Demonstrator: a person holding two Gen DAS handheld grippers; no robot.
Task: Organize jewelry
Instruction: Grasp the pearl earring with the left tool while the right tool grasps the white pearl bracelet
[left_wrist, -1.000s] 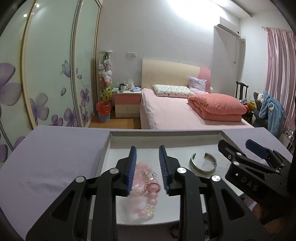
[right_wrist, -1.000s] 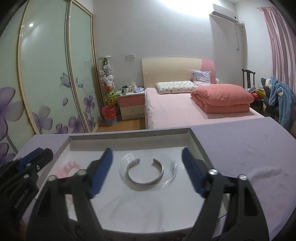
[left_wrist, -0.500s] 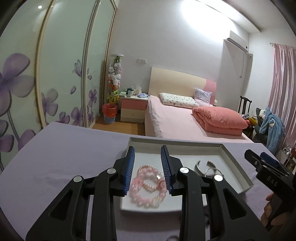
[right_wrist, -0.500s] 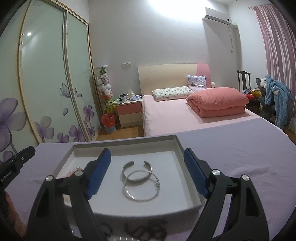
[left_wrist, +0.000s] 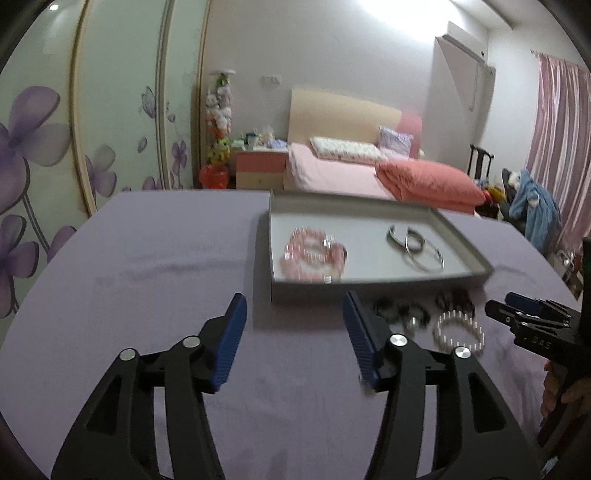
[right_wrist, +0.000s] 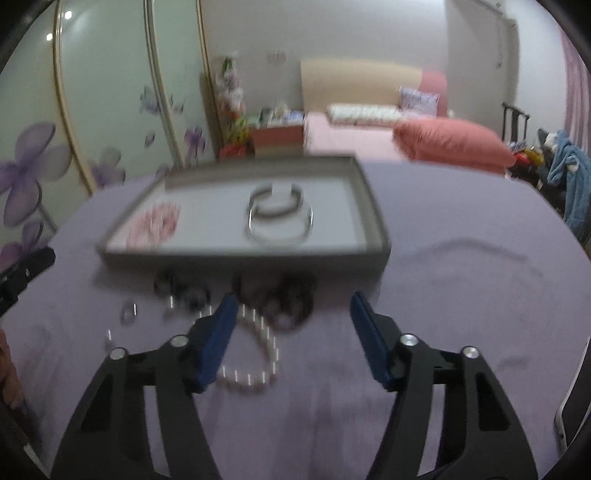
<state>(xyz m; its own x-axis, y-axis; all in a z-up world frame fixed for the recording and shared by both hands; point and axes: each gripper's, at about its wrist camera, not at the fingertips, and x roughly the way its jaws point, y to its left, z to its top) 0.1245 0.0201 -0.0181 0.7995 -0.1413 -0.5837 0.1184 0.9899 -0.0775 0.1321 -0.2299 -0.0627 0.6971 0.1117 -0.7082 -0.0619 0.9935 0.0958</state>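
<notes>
A grey tray (left_wrist: 369, 286) sits on the purple cloth. Pink bead bracelets (left_wrist: 314, 254) and silver bangles (left_wrist: 413, 243) lie inside it. My left gripper (left_wrist: 293, 306) hovers over bare cloth in front of the tray, its jaws opening with nothing between them. In the right wrist view, my right gripper (right_wrist: 293, 306) hangs over loose jewelry in front of the tray (right_wrist: 240, 258), its jaws closing. A pearl bracelet (right_wrist: 255, 354) lies on the cloth beside its left finger, untouched. Dark bead bracelets (right_wrist: 288, 299) lie just beyond its tips.
A small ring (right_wrist: 129, 314) and other small pieces lie on the cloth at left of the pearls. The other gripper shows at each view's edge. A bed, a wardrobe with painted flowers and a chair stand beyond the table.
Both grippers have drawn back from the tray toward the near cloth. The left jaws have spread wider and the right jaws have narrowed. The pink bracelets and silver bangles stay in the tray.
</notes>
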